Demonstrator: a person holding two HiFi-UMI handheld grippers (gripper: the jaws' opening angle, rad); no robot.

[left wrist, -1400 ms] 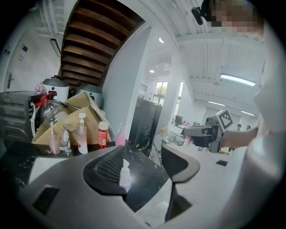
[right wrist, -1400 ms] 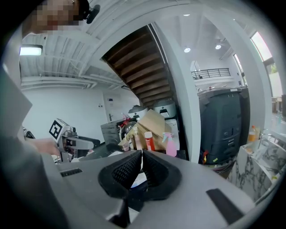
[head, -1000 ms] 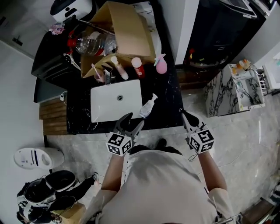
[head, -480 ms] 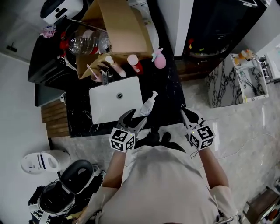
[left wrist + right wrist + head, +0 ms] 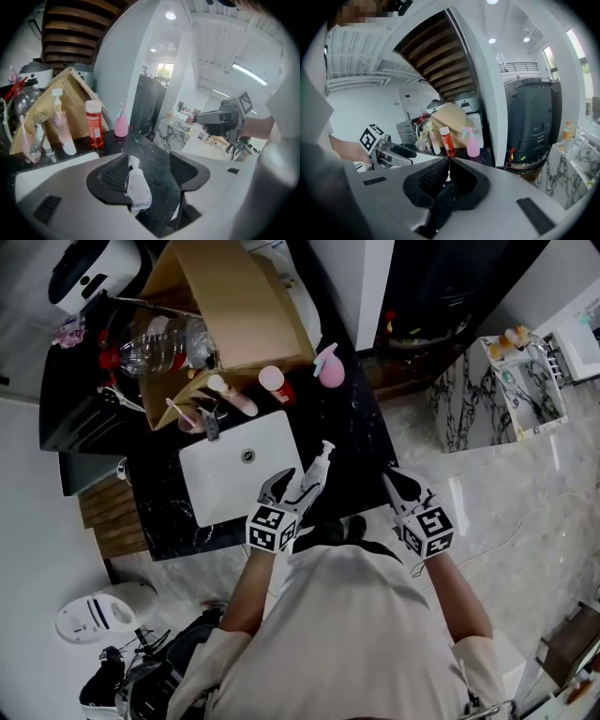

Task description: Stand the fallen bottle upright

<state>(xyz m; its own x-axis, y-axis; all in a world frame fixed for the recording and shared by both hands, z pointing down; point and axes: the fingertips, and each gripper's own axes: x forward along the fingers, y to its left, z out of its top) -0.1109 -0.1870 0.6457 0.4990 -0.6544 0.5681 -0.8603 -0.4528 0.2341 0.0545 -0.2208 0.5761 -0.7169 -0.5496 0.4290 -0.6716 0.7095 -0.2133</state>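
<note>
Head view: pump bottle (image 5: 317, 474) lies flat on the counter (image 5: 361, 442) at the sink's (image 5: 202, 457) 3 o'clock; left gripper view: left gripper (image 5: 149, 174) gapes wide around it, no pinch; right gripper view: right gripper (image 5: 448, 161) closed, empty, so the standing-up isn't done yet.

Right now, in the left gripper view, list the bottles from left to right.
Left to right: pump bottle → red bottle → pink spray bottle → fallen bottle.
</note>
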